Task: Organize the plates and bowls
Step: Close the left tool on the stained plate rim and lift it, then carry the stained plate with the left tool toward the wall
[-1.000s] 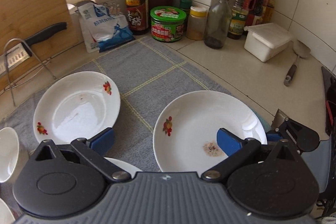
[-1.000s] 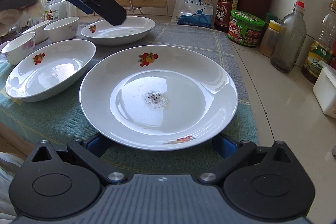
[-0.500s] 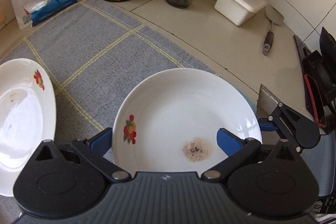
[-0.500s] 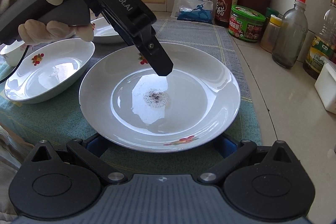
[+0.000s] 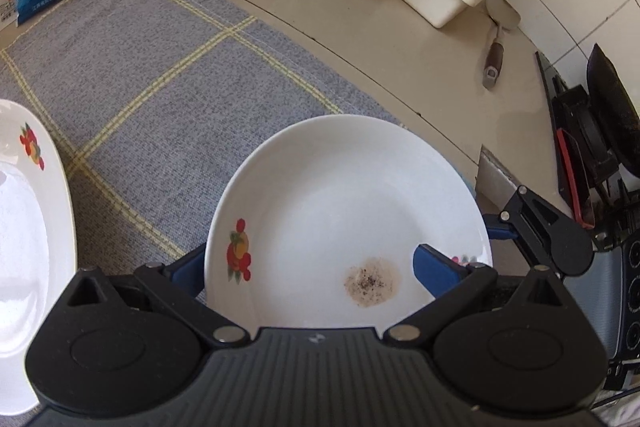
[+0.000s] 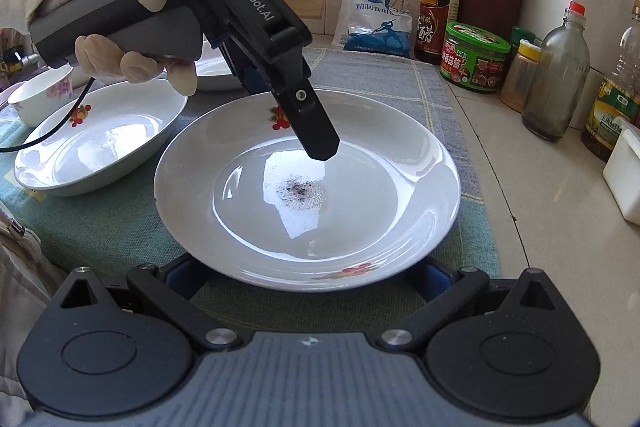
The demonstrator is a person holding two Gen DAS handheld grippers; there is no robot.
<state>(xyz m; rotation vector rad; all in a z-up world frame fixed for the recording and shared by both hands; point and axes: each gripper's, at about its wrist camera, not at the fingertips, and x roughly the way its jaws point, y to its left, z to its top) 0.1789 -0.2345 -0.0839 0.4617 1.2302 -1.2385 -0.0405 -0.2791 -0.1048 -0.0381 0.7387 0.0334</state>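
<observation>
Your left gripper (image 5: 308, 267) straddles the far rim of the round plate (image 5: 344, 195) on the blue-grey cloth (image 5: 168, 67), its jaws spread wide: one blue pad sits outside the rim by the fruit motif, the other hangs over the plate's well near the speckled residue (image 5: 372, 281). From the right wrist view, the upper finger (image 6: 316, 135) of that gripper points down over the plate's centre without clearly touching it.

Your right gripper (image 6: 308, 277) waits at the near edge of the same plate, jaws apart to either side of the rim and low against the cloth, closed on nothing.

The plate thus lies between both grippers, left at the far side, right at the near side; being round, it offers no long axis, so the rim is the only purchase. The left looks nearer to a pinch, and seems to be the one to close.

An oval dish (image 6: 100, 139) sits just to the plate's left, a small bowl (image 6: 40, 99) beyond it.
</observation>
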